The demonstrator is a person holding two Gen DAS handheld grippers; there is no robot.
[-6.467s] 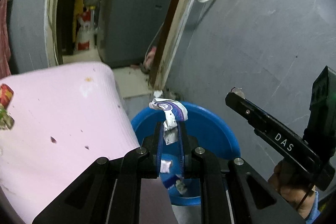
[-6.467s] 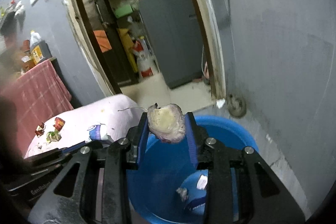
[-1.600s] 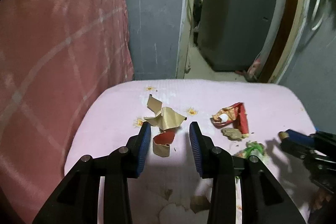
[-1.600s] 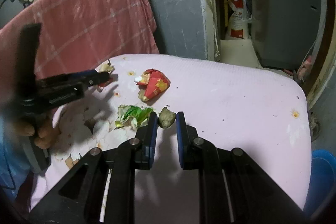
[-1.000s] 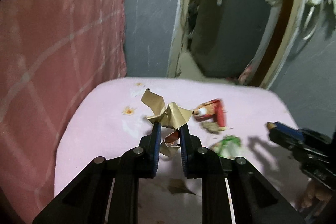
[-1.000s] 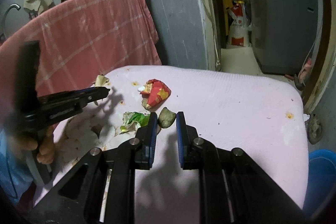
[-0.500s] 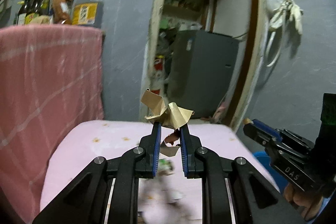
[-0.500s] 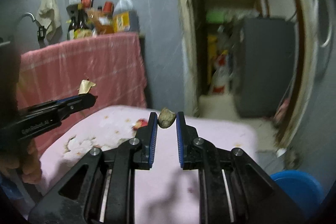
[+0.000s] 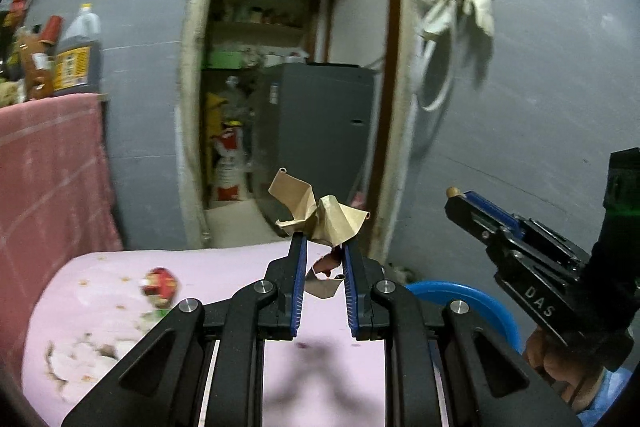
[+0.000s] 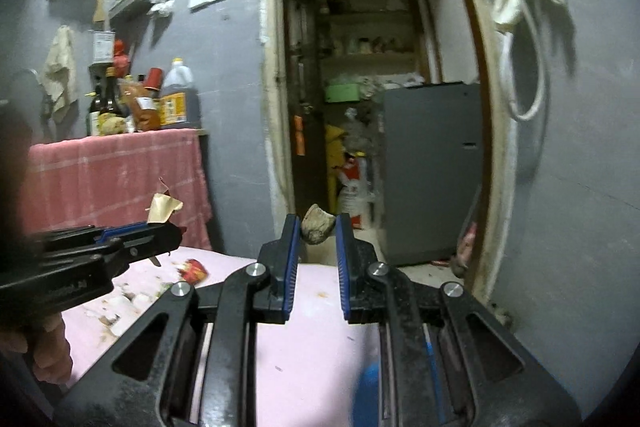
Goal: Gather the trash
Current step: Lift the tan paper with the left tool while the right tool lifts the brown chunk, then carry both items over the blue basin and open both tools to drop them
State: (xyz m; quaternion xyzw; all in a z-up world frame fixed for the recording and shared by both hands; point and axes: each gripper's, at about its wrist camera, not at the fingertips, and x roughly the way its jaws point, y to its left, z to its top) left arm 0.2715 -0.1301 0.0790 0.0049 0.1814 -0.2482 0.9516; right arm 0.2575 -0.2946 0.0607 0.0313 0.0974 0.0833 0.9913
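My left gripper [image 9: 323,247] is shut on a crumpled tan wrapper [image 9: 320,215] with a red underside, held up above the pink table [image 9: 224,271]. My right gripper [image 10: 317,225] is shut on a small brownish lump of trash [image 10: 317,225], also lifted off the table. In the left wrist view the right gripper [image 9: 456,195] shows at the right, above the blue bin [image 9: 464,297]. In the right wrist view the left gripper [image 10: 168,227] with the tan wrapper [image 10: 162,207] shows at the left. A red wrapper [image 9: 160,283] and green scraps still lie on the table.
A pink checked cloth [image 10: 116,171] covers a counter at the left, with bottles [image 10: 176,99] on top. An open doorway [image 10: 352,107] leads to a grey fridge [image 10: 432,171]. A white hose [image 9: 440,67] and cloth hang on the grey wall at the right.
Both grippers have lifted off the table with their trash and swung right toward the blue bin. The view has tipped up from the tabletop to the doorway.
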